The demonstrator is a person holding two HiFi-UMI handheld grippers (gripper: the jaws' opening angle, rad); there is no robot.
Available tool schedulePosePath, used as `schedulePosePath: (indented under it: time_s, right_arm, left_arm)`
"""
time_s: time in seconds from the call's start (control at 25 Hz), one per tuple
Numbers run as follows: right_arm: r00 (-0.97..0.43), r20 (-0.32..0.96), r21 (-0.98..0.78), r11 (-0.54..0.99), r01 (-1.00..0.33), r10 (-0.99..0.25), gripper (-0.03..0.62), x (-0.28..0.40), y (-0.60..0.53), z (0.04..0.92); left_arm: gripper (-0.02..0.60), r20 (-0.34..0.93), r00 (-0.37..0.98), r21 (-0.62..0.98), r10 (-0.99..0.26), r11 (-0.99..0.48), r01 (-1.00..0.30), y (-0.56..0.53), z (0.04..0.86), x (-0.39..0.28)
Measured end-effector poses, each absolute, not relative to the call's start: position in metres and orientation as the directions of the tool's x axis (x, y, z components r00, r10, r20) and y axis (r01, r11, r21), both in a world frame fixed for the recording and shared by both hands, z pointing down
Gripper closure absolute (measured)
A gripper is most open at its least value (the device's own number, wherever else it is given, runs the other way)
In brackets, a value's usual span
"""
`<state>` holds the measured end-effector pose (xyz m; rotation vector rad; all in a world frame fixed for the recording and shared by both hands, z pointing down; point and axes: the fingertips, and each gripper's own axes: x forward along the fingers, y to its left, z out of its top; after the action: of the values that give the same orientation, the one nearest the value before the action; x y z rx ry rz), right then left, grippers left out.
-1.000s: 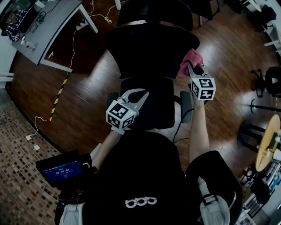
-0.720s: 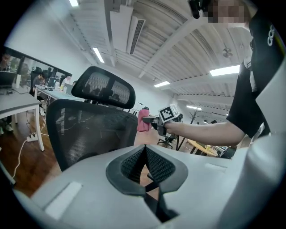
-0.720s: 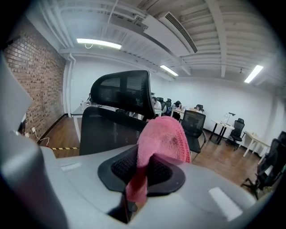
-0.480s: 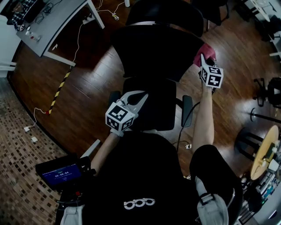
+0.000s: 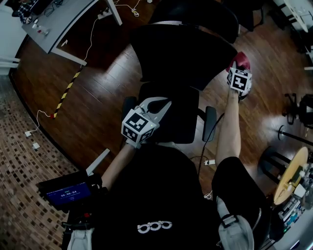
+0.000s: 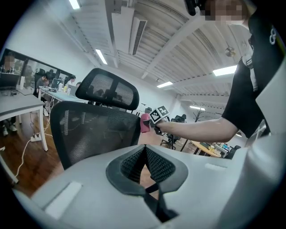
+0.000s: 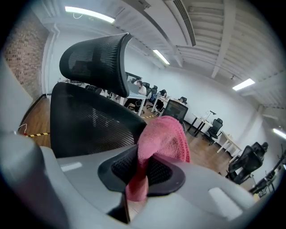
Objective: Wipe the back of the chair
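The black mesh chair back stands in front of me, with its headrest beyond and the seat below. My right gripper is at the back's right edge, shut on a pink cloth. In the right gripper view the cloth bulges out of the jaws beside the chair back. My left gripper hovers over the seat, shut with nothing in it. The left gripper view shows the chair back, the cloth and the right gripper's cube.
A grey desk with cables stands at the far left, and yellow-black tape runs across the wood floor. Another chair and a round table are at the right. A device with a screen sits near my left side.
My right gripper has carried the pink cloth farther away along the right edge of the chair back. The left gripper has stayed over the seat.
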<state>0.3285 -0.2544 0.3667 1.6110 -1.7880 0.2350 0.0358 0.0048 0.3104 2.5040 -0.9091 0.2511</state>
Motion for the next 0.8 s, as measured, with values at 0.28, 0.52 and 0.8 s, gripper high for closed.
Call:
schedulePosePath:
  time_s: [0.28,0.52,0.8]
  right_arm:
    - [-0.048,0.595,0.32,0.291,-0.902,-0.802,0.551,0.275,-0.273,0.365]
    - [-0.109,0.601,0.326,0.367,-0.871,-0.792,0.551,0.231,-0.282,0.371]
    - [-0.194,0.607,0.323,0.462,-0.826,-0.771,0.551,0.168,-0.281,0.373]
  left_arm:
    - [0.588,0.326,0.748,0.359,-0.578,-0.656,-0.664,0.007,0.316,0.027]
    - [0.588,0.335,0.724,0.37,-0.603,-0.622,-0.69,0.006,0.323,0.01]
    - [0.588,0.313,0.697,0.38,-0.646,-0.587,-0.715,0.008,0.324,-0.011]
